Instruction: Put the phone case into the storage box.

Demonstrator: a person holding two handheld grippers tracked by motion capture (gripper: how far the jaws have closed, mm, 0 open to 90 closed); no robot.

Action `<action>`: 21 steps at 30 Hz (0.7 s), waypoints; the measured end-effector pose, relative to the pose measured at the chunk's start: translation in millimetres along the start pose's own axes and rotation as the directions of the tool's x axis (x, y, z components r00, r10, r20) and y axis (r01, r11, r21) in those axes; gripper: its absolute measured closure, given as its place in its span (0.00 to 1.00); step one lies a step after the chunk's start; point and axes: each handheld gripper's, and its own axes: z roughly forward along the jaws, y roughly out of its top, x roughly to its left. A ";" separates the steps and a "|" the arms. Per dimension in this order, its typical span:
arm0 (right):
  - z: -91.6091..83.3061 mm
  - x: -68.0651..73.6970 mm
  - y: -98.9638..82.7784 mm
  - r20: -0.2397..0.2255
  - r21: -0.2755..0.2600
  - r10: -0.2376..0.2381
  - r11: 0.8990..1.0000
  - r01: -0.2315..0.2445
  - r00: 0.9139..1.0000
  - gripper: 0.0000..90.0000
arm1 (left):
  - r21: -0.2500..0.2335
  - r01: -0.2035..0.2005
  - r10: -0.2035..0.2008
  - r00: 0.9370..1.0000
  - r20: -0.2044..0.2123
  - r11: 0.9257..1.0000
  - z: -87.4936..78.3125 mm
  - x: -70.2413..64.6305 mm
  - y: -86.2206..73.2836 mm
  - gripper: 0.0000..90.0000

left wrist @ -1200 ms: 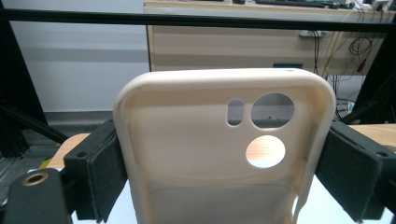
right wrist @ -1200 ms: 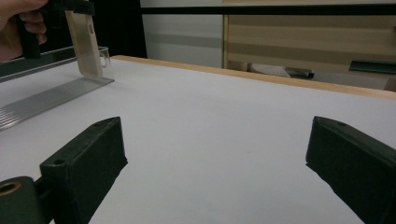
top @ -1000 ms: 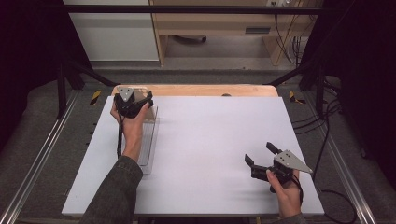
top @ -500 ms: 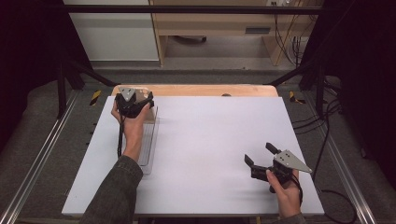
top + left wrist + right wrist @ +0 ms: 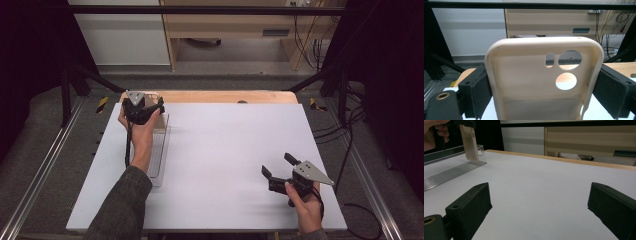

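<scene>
A cream phone case [image 5: 544,82] with round camera holes stands upright between the jaws of my left gripper [image 5: 150,111], which is shut on its two long sides. In the high view that gripper hovers over the far end of a clear plastic tray [image 5: 159,150] at the table's back left. The case [image 5: 469,142] hangs above the tray's far end in the right gripper view. My right gripper [image 5: 279,169] is open near the front right of the white table top [image 5: 225,145], with nothing between its pads [image 5: 471,205].
A wooden strip [image 5: 220,96] runs along the table's far edge. Beyond it stand a wooden cabinet [image 5: 235,25] and a white panel [image 5: 120,35]. Black frame legs and cables [image 5: 350,130] flank the table's right side.
</scene>
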 end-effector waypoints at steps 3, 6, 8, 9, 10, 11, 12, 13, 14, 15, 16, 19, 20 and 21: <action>0.3 0.3 -0.1 -0.002 0.002 -0.001 1.000 0.001 1.000 0.05 | 0.016 -0.005 0.005 1.000 -0.003 1.000 2.0 -1.5 1.4 0.12; 0.3 0.1 -0.2 -0.003 0.002 -0.001 1.000 0.001 1.000 0.05 | 0.036 0.000 0.001 1.000 -0.012 0.999 4.2 -0.9 -0.7 0.12; 0.2 -0.2 -0.2 -0.004 0.002 0.000 1.000 0.000 1.000 0.05 | 0.049 -0.001 0.002 1.000 -0.014 0.999 5.6 -0.4 -2.1 0.12; 0.2 -0.3 -0.3 -0.003 0.002 0.000 1.000 0.000 1.000 0.05 | 0.052 0.001 0.000 1.000 -0.015 0.999 6.3 -0.3 -2.7 0.12; 0.2 -0.4 -0.4 -0.002 0.002 0.001 1.000 -0.001 1.000 0.05 | 0.054 0.001 0.000 1.000 -0.016 0.999 7.0 -0.3 -3.2 0.12; 0.3 -0.5 -0.4 -0.002 0.002 0.001 1.000 -0.001 1.000 0.05 | 0.057 0.000 0.001 1.000 -0.017 0.998 7.4 -0.3 -3.5 0.12; 0.3 -0.6 -0.4 -0.002 0.002 0.001 1.000 -0.001 1.000 0.05 | 0.056 0.001 0.000 1.000 -0.017 0.998 7.9 -0.3 -4.0 0.12; 0.4 -0.5 -0.5 -0.003 0.002 0.001 1.000 -0.001 1.000 0.05 | 0.056 0.002 -0.001 1.000 -0.019 0.998 8.2 -0.3 -4.0 0.12; 0.4 -0.5 -0.5 -0.003 0.003 0.001 1.000 -0.001 1.000 0.05 | 0.056 0.003 -0.002 1.000 -0.021 0.998 8.4 -0.2 -3.9 0.12; 0.5 -0.4 -0.6 -0.004 0.003 0.001 1.000 -0.001 1.000 0.05 | 0.058 0.005 -0.004 1.000 -0.023 0.998 8.5 -0.1 -3.6 0.12; 0.6 -0.3 -0.6 -0.004 0.003 0.001 1.000 -0.001 1.000 0.05 | 0.061 0.008 -0.007 1.000 -0.024 0.998 8.4 0.1 -3.3 0.12; 0.8 0.0 -0.7 -0.006 0.004 0.002 1.000 -0.002 1.000 0.05 | 0.067 0.024 -0.022 0.999 -0.030 0.997 8.0 1.1 -2.0 0.12; 0.8 0.1 -0.6 -0.007 0.004 0.003 1.000 -0.003 1.000 0.05 | 0.068 0.029 -0.027 0.999 -0.030 0.997 7.9 1.5 -1.6 0.12; 0.7 0.2 -0.5 -0.007 0.003 0.003 1.000 -0.003 1.000 0.05 | 0.070 0.034 -0.032 0.999 -0.030 0.997 7.8 2.0 -1.3 0.12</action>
